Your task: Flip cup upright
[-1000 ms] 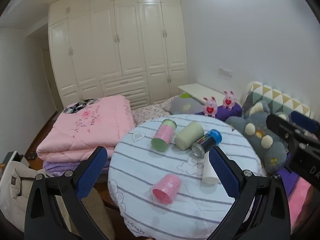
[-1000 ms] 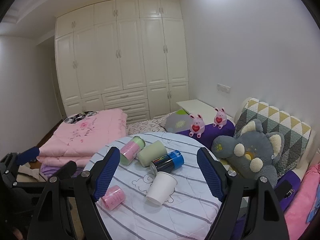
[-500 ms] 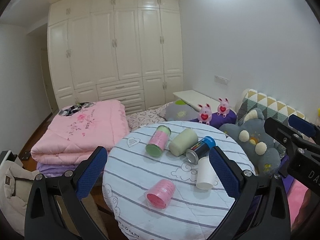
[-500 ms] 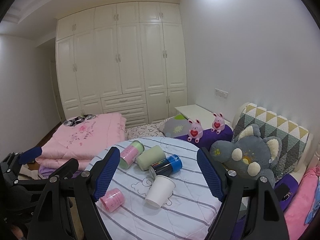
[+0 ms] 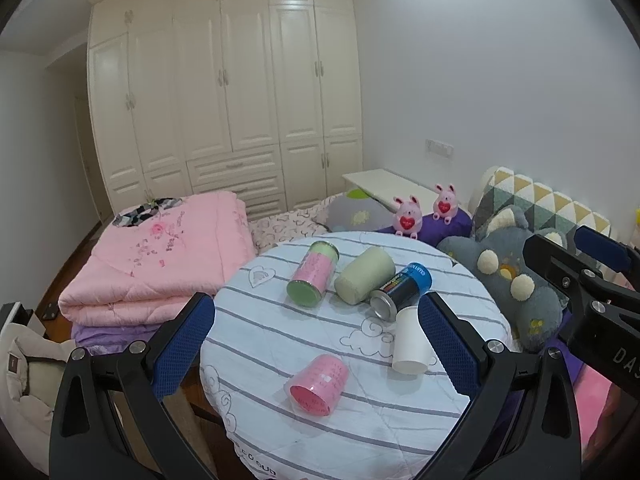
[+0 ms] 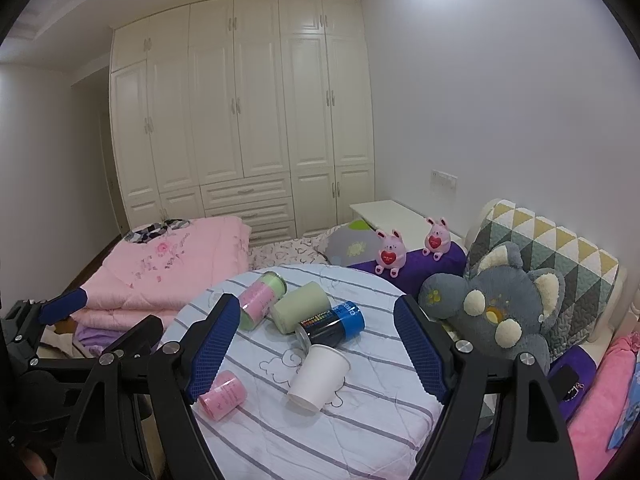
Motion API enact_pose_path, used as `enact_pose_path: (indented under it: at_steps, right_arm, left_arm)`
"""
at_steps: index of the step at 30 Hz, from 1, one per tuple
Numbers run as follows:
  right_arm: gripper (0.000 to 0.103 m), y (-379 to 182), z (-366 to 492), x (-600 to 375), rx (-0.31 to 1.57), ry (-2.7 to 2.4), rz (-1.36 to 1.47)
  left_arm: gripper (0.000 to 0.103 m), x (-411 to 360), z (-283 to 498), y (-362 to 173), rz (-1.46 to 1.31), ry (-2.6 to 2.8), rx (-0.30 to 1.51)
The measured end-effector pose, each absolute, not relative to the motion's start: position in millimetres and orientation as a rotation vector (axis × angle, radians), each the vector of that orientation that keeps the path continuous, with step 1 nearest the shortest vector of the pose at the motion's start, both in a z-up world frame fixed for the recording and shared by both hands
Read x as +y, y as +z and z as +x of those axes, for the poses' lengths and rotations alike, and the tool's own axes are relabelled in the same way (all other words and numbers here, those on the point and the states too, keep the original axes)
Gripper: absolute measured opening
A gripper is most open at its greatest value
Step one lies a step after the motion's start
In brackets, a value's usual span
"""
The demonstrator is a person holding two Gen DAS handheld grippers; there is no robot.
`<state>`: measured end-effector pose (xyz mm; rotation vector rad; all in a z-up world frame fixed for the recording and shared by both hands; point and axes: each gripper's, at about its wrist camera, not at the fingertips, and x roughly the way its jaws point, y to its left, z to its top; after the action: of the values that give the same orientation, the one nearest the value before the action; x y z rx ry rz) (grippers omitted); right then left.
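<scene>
Several cups lie on their sides on a round table with a striped white cloth [image 5: 280, 344] [image 6: 360, 432]. A pink cup [image 5: 318, 384] [image 6: 222, 394] lies nearest the front left. A white paper cup [image 5: 408, 346] [image 6: 318, 376] lies to its right. Behind are a pink-and-green cup [image 5: 313, 273] [image 6: 261, 306], a pale green cup [image 5: 364, 275] [image 6: 302, 307] and a dark blue-capped can [image 5: 402, 286] [image 6: 332, 322]. My left gripper [image 5: 316, 340] is open and empty, above and short of the table. My right gripper [image 6: 318, 350] is open and empty, also held back from the cups.
A folded pink quilt [image 5: 160, 260] lies on the bed to the left. A grey plush toy [image 6: 492, 312] and patterned cushion [image 6: 552, 248] sit to the right. Two small pink plush toys [image 6: 390, 254] stand behind the table. White wardrobes [image 5: 224, 100] fill the back wall.
Both grippers have pulled back and risen a little; the table and cups look smaller and lower in both views. The cups have not moved. Both grippers stay open.
</scene>
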<state>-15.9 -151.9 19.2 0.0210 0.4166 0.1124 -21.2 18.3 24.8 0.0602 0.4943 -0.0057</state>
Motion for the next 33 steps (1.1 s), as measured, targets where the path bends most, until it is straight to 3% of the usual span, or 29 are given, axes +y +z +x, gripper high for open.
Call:
enact_pose_path:
  at_steps: [22,33]
  right_arm:
    - [0.081,-28,30,-149,0.693,0.103,0.02]
    - [0.081,-42,51,-145,0.747,0.107,0.023]
  left_arm:
    - [0.103,13,29,-37,0.076,-0.051,0.74]
    - [0.103,18,50,-52,0.083,-0.04,0.797]
